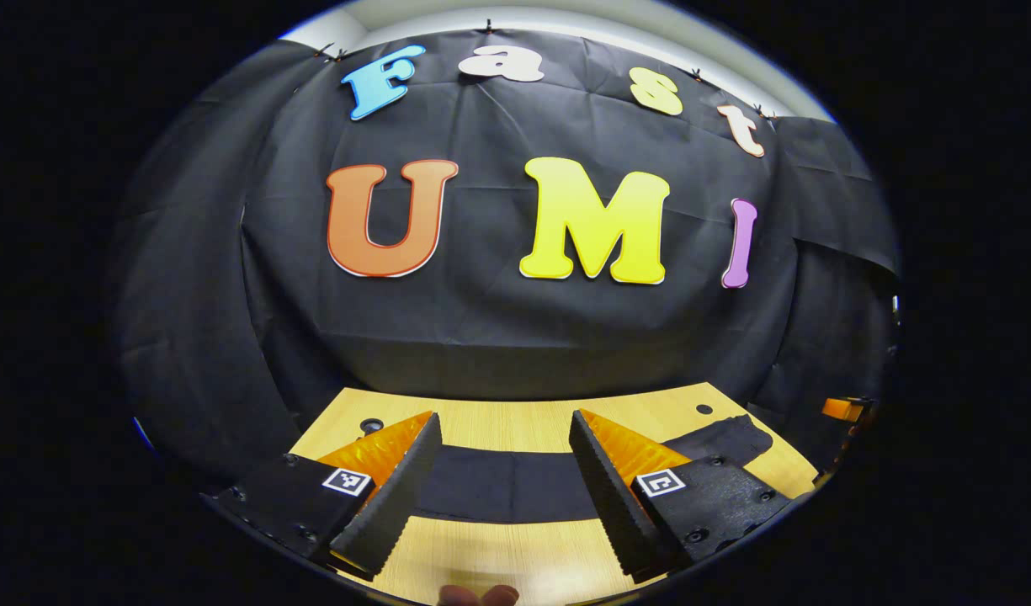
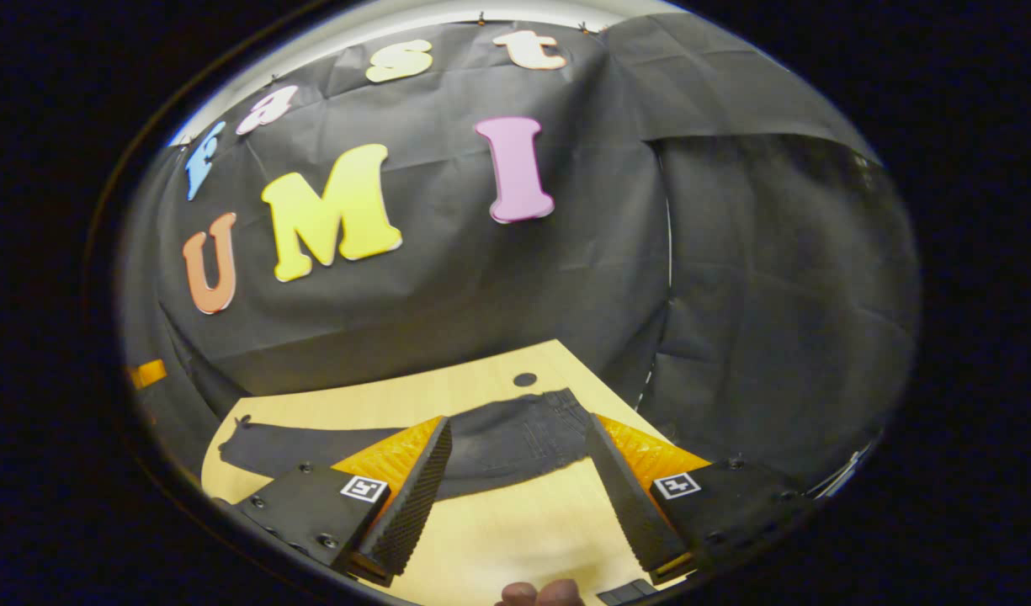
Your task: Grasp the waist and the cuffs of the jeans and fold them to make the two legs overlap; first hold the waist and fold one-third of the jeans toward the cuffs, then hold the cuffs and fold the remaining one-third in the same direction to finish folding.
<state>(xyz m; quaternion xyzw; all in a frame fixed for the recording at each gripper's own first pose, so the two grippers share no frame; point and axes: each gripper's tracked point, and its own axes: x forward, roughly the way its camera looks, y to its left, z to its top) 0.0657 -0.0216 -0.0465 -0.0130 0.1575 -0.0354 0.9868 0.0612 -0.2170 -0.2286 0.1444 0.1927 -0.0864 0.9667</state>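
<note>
Dark jeans (image 1: 507,484) lie flat across the light wooden table (image 1: 515,421), stretched sideways. In the left gripper view the legs run between my fingers and the wider end reaches out to the right. My left gripper (image 1: 498,497) is open above the table's near side, with the jeans just beyond its tips. In the right gripper view the jeans (image 2: 498,442) show their waist end with pocket stitching at the right and the cuffs far left. My right gripper (image 2: 519,497) is open too, hovering short of the waist, with nothing between its fingers.
The table has a round dark hole (image 1: 704,409) near its far right corner and another (image 1: 370,425) at the far left. Black cloth walls stand close behind and beside the table. Fingertips of a hand (image 1: 477,595) show at the bottom edge. An orange object (image 1: 843,409) sits at the far right.
</note>
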